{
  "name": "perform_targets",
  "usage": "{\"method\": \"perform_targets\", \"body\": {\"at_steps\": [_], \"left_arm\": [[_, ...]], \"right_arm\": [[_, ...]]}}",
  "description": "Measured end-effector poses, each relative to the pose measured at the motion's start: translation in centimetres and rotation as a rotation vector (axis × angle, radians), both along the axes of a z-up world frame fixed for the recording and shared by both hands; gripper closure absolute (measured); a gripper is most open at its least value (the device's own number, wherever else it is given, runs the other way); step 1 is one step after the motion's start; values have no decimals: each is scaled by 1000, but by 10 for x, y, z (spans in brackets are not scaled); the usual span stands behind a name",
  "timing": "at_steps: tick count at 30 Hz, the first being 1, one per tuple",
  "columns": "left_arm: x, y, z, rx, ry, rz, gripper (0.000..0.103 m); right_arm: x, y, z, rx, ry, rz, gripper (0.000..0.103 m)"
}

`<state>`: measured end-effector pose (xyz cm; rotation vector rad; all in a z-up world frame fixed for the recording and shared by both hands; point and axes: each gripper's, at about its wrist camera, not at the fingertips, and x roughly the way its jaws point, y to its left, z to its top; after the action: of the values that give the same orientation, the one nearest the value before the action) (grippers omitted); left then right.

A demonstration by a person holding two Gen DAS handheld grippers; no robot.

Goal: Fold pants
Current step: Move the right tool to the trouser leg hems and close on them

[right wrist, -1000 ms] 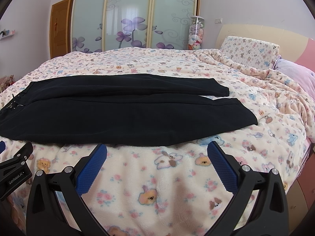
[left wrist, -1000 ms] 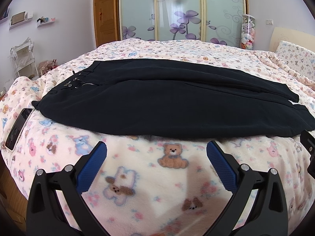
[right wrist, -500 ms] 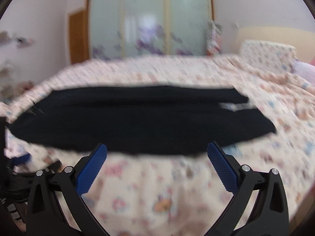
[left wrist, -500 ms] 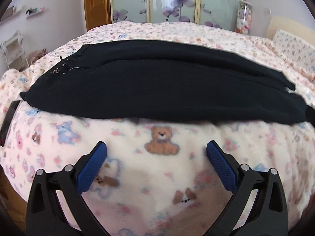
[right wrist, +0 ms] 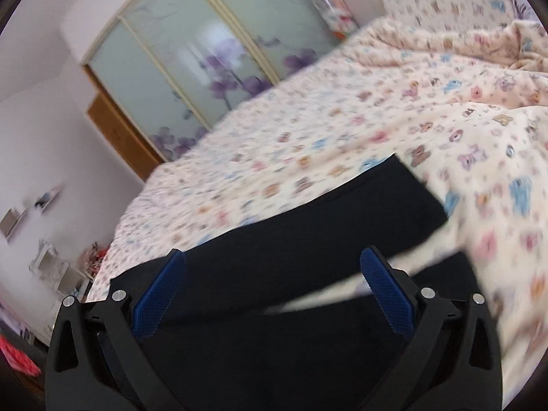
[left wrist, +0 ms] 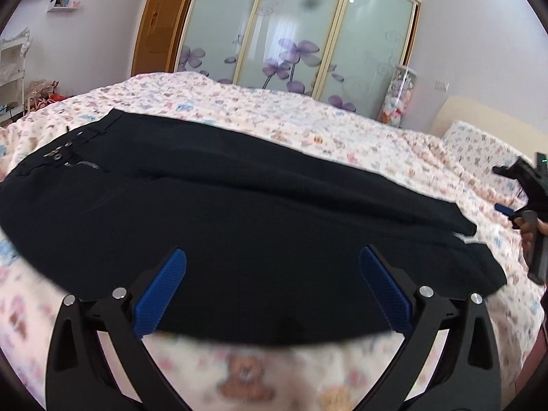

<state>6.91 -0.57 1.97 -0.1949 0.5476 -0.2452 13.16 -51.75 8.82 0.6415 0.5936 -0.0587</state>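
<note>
Black pants (left wrist: pixel 239 205) lie flat across the bed, waistband with metal buttons at the left, leg hems at the right. My left gripper (left wrist: pixel 272 287) is open and empty, its blue pads over the near edge of the pants at mid length. My right gripper (right wrist: pixel 272 287) is open and empty, tilted, over the two leg ends (right wrist: pixel 342 226), which lie slightly apart. It also shows in the left wrist view (left wrist: pixel 527 202), at the far right beyond the hems.
The bed has a cream bear-print blanket (left wrist: pixel 308 126). A pillow (left wrist: pixel 486 144) and headboard are at the right. Sliding wardrobe doors (left wrist: pixel 301 34) and a wooden door stand behind the bed. White shelves (left wrist: pixel 10 68) stand at the left.
Both grippers have moved forward from the bed's near edge over the pants. The right one swung right and tilted toward the leg hems. Both stayed open.
</note>
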Motion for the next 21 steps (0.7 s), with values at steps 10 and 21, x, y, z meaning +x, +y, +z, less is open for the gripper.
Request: {"method": "perform_targets", "body": {"at_steps": [10, 21], "left_arm": [[23, 23, -36, -222, 91, -40, 2], [25, 18, -40, -178, 109, -30, 2]], "right_arm": [[99, -89, -60, -42, 186, -203, 32], [128, -100, -106, -142, 268, -246, 64]]}}
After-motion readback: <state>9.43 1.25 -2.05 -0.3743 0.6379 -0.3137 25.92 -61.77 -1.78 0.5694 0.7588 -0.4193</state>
